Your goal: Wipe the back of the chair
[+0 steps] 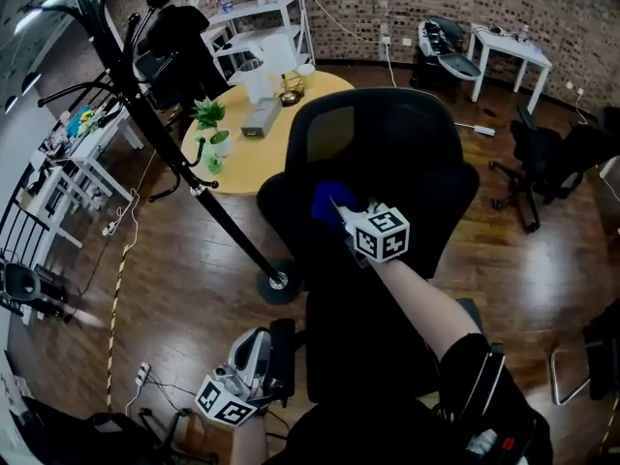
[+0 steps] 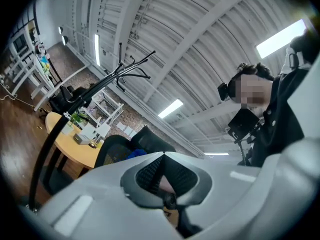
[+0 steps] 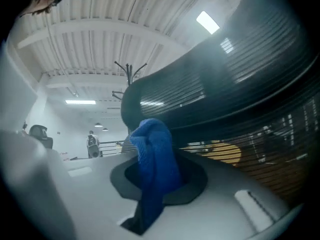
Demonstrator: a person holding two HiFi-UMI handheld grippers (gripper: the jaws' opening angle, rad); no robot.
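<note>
A black office chair with a mesh back [image 1: 387, 153] stands in the middle of the head view. My right gripper [image 1: 339, 211] is shut on a blue cloth [image 1: 327, 201] and holds it against the left part of the chair back. In the right gripper view the blue cloth [image 3: 155, 159] bulges out of the right gripper [image 3: 152, 154], with the dark ribbed chair back [image 3: 225, 84] close above it. My left gripper [image 1: 254, 345] hangs low at the left beside the chair's armrest [image 1: 283, 356]. Seen in its own view, the left gripper [image 2: 163, 155] is shut on nothing.
A round wooden table [image 1: 242, 158] with a plant [image 1: 208, 114] and white boxes stands behind the chair. A black coat stand [image 1: 194, 182] leans across the left, its base [image 1: 279, 281] by the chair. Other black chairs [image 1: 542, 153] and a white table [image 1: 509, 46] are at the right.
</note>
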